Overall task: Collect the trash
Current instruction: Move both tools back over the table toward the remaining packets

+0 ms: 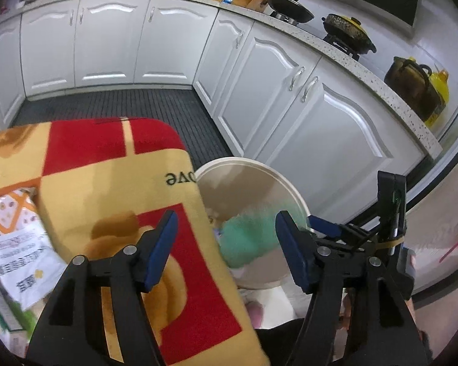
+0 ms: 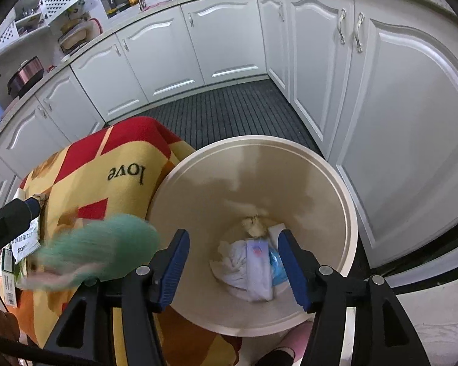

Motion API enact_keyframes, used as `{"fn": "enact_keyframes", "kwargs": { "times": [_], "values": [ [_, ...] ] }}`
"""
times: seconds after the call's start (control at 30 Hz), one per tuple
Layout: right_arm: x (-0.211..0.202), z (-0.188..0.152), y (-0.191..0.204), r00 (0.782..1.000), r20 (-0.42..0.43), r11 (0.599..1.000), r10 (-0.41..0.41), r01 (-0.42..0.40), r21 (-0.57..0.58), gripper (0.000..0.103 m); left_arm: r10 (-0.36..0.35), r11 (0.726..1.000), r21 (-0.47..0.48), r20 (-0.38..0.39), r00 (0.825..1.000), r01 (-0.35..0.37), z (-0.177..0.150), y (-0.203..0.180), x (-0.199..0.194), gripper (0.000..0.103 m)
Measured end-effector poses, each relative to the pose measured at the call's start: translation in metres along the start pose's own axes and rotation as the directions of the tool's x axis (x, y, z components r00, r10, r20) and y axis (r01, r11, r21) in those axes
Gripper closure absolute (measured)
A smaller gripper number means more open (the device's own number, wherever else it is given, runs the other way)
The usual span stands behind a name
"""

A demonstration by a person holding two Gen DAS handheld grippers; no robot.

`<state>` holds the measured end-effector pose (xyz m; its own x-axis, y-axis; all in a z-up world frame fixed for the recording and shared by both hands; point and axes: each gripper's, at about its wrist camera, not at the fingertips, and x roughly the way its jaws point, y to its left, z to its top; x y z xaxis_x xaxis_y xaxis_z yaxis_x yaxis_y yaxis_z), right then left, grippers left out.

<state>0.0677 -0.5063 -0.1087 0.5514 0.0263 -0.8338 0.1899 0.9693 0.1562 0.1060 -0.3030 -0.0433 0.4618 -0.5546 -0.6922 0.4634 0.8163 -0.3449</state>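
Both grippers hang over the corner of a kitchen, and both stand with their blue-padded jaws spread wide and nothing between them. The left gripper (image 1: 226, 244) hovers above the edge of a yellow-and-red blanket (image 1: 113, 183) draped over a low surface, the word "love" printed on it, and just past that edge sits the round cream trash bin (image 1: 293, 192) on the floor by the white cabinets (image 1: 305, 97). A green blurred object (image 1: 247, 238) is caught in mid-air, smeared by motion (I cannot tell what it is made of): from the left wrist view it appears over the bin's mouth, while from the right wrist view it shows to the left of the bin, over the blanket's edge. The right gripper (image 2: 233, 256) points straight down into the bin (image 2: 348, 213), where crumpled white paper or cloth (image 2: 241, 262), something blue (image 2: 276, 262) and a small yellowish scrap (image 2: 255, 225) already lie at the bottom. On the blanket's left side rest a printed white packet (image 1: 18, 253) and some green-edged packaging (image 1: 0, 308). Pans and a yellow-lidded pot (image 1: 348, 30) stand on the stove along the counter.
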Motion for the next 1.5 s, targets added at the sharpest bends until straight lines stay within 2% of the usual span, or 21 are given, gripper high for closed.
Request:
{"fn": "enact_keyframes", "kwargs": {
  "times": [0.4,0.63,0.73,0.9,1.1,1.37,1.5],
  "values": [
    [-0.012,-0.004,0.012,1.0,0.01,1.0,0.02,-0.02,-0.011,0.045,0.092,0.996,0.014,0.032,0.995,-0.093,-0.013,0.013,-0.026,0.038],
    [-0.023,-0.011,0.041,0.998,0.02,0.997,0.059,-0.058,-0.053,0.042,0.173,0.984,0.044,0.057,0.983,-0.175,-0.022,0.024,-0.048,0.038],
    [-0.028,-0.015,0.056,0.996,0.029,0.994,0.079,-0.077,-0.076,0.037,0.191,0.98,0.038,0.057,0.98,-0.194,-0.026,0.034,-0.059,0.038],
    [-0.034,-0.017,0.087,0.991,0.028,0.985,0.132,-0.128,-0.117,0.037,0.217,0.976,0.02,0.056,0.975,-0.218,-0.036,0.058,-0.08,0.038],
    [-0.03,-0.02,0.123,0.984,0.009,0.971,0.176,-0.173,-0.166,0.035,0.27,0.963,-0.014,0.042,0.962,-0.27,-0.045,0.102,-0.109,0.038],
    [-0.016,-0.019,0.17,0.97,-0.032,0.947,0.241,-0.242,-0.211,0.035,0.359,0.923,-0.159,0.03,0.933,-0.35,-0.054,0.189,-0.151,0.038],
    [-0.008,-0.012,0.197,0.957,-0.053,0.929,0.287,-0.291,-0.228,0.035,0.362,0.908,-0.231,0.01,0.932,-0.35,-0.058,0.229,-0.163,0.037]
  ]
}}
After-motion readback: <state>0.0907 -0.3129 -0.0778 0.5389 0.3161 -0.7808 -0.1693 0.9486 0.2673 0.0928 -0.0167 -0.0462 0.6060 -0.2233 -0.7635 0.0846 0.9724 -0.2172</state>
